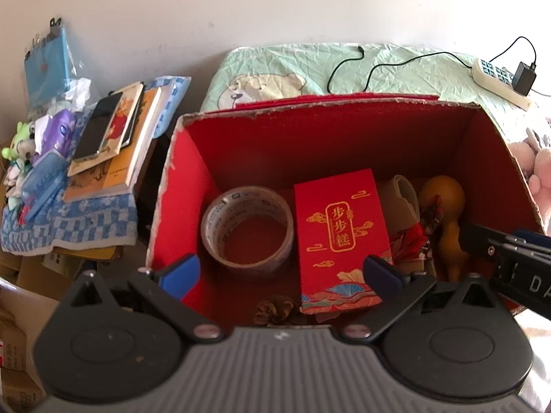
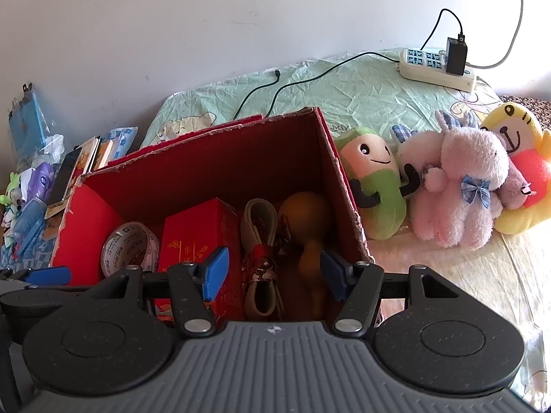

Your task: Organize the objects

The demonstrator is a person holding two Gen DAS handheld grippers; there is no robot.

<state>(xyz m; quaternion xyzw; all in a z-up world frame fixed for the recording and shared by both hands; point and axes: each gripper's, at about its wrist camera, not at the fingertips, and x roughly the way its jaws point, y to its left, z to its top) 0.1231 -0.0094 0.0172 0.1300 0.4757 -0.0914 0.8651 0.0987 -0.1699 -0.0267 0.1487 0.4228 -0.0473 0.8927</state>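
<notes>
The left gripper (image 1: 280, 273) hangs over the near edge of the red cardboard box (image 1: 179, 179), its blue fingers spread wide with nothing between them. The right gripper (image 2: 273, 277) hovers beside it over the box's right half, likewise spread and empty; its dark body pokes into the left camera's view at the right edge.

Inside the box, a roll of tape (image 1: 248, 229) lies flat at the left. Just beside it stands a red gift box (image 1: 341, 237) with gold lettering, and a pine cone (image 1: 275, 309) sits at the near wall in front of the two. To the right of the gift box come a coiled pale cable (image 2: 260, 241) with a red-patterned bundle across it, then a brown gourd (image 2: 308, 230) leaning against the right wall.

The box rests on a bed covered with a pale green sheet (image 2: 344, 86). Just outside its right wall three plush toys sit in a row: a green one (image 2: 377, 179) touching the box, a pink rabbit (image 2: 461, 186), and a yellow one (image 2: 520, 158). A power strip (image 2: 434, 65) with a black adapter lies near the wall. Left of the box, a stack of books (image 1: 113, 144) with a phone (image 1: 98, 125) on top rests on a blue checked cloth (image 1: 69, 220).
</notes>
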